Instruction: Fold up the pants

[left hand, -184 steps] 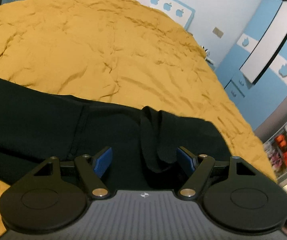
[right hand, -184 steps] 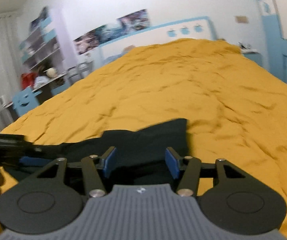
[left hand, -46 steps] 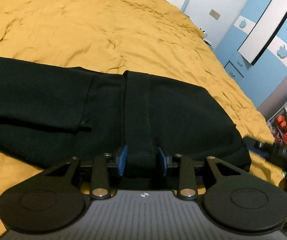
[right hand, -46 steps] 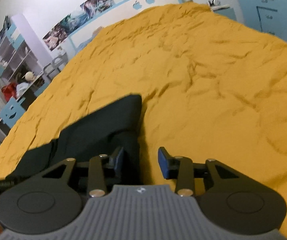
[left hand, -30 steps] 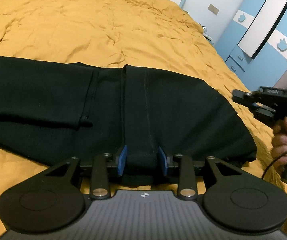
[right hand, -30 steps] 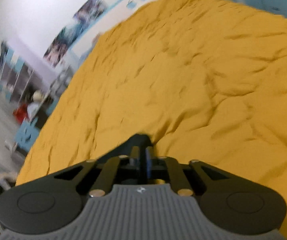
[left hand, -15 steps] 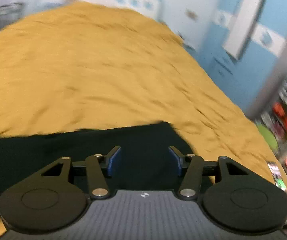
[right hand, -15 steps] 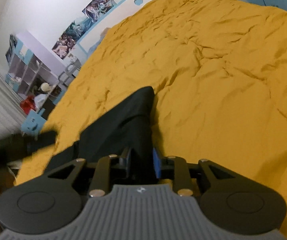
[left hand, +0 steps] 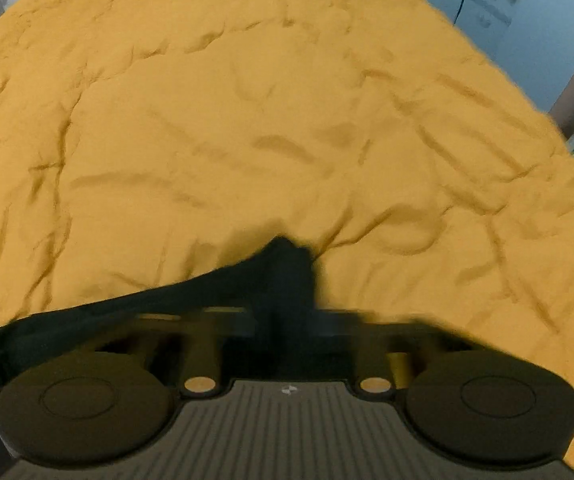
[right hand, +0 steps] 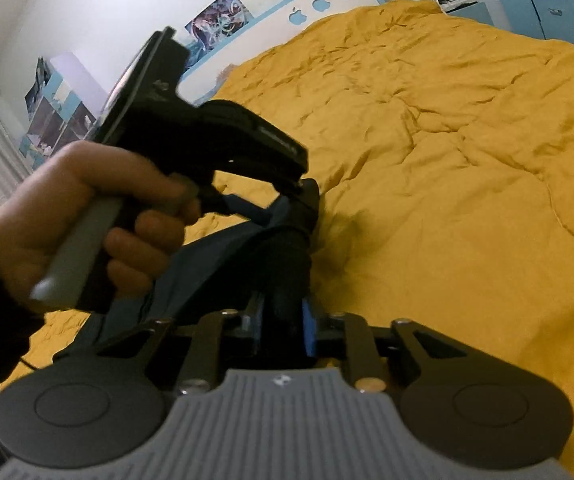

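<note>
Yellow bedding covers the wide bed (right hand: 467, 160), wrinkled all over, with a blue headboard (right hand: 319, 2) and posters (right hand: 215, 20) on the white wall at its far end. Dark pants (right hand: 223, 264) lie at the near edge of the bed, bunched and partly lifted. A person's left hand (right hand: 87, 220) holds the left gripper (right hand: 307, 216), whose jaws are closing on a fold of the pants. Just beside it the right gripper (right hand: 283, 320) has jaws that are closing too, with dark cloth pressed between the blue pads (right hand: 309, 334).
</note>
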